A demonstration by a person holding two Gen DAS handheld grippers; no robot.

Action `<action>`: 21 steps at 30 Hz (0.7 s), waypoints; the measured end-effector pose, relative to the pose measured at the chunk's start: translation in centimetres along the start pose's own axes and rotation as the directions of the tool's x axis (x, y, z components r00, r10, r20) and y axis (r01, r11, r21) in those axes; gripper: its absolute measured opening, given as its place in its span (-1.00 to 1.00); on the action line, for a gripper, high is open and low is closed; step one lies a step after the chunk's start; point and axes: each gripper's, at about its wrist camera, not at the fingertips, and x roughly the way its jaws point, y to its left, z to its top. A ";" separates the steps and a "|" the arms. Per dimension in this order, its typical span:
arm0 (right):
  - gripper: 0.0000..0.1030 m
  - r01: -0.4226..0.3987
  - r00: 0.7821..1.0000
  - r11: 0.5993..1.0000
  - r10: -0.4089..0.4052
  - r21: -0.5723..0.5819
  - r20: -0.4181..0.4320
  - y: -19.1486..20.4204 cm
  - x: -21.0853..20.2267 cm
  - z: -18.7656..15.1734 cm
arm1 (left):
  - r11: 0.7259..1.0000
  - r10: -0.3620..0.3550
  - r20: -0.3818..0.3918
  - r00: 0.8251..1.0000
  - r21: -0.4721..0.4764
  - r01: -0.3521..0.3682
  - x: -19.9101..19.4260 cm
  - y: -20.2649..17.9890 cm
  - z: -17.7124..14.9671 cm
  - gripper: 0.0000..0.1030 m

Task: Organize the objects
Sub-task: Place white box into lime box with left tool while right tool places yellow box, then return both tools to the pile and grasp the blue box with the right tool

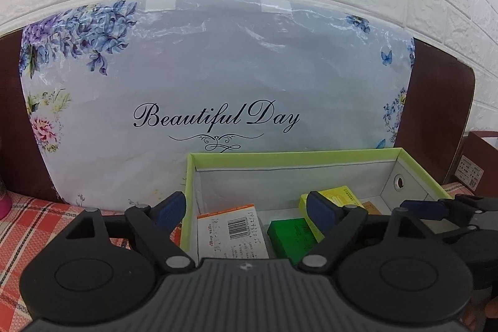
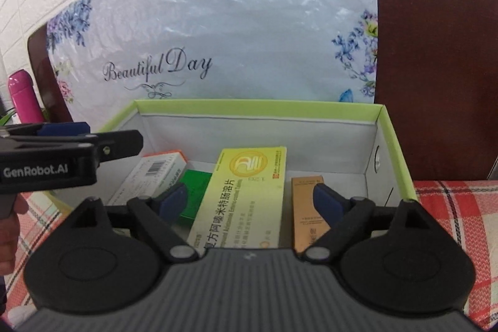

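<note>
Four packs — white [image 2: 149,176], green [image 2: 196,195], yellow [image 2: 242,195], tan [image 2: 308,217] — lie in the box [image 2: 258,108]; left gripper [image 1: 246,207] and right gripper [image 2: 252,201] released, empty; remaining items, none visible.

The green-rimmed box [image 2: 395,145] is open at the top, so a gripper can enter from above. Its back half is bare floor. The front half is filled by the yellow carton [image 2: 246,195], the green box [image 2: 194,192], the white carton [image 2: 146,176] and the brown carton [image 2: 306,217]. A wrapped pillow [image 2: 233,30] stands just behind the box.
</note>
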 end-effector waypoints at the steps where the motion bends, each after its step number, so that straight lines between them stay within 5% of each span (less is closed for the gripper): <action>1: 0.90 0.003 1.000 1.000 -0.003 -0.001 0.009 0.1 -0.4 0.0 | 1.000 0.002 0.004 1.000 -0.002 -0.002 -0.5 0.0 0.0 0.70; 10: 1.00 0.024 0.996 1.000 -0.023 -0.015 0.091 0.5 -6.5 0.2 | 1.000 0.001 0.009 1.000 -0.001 -0.001 -6.4 -1.6 -0.2 0.70; 21: 1.00 0.087 0.989 0.993 -0.076 -0.082 0.128 1.8 -15.8 -4.3 | 0.998 0.056 -0.010 0.998 0.000 -0.056 -14.7 -3.5 -3.8 0.70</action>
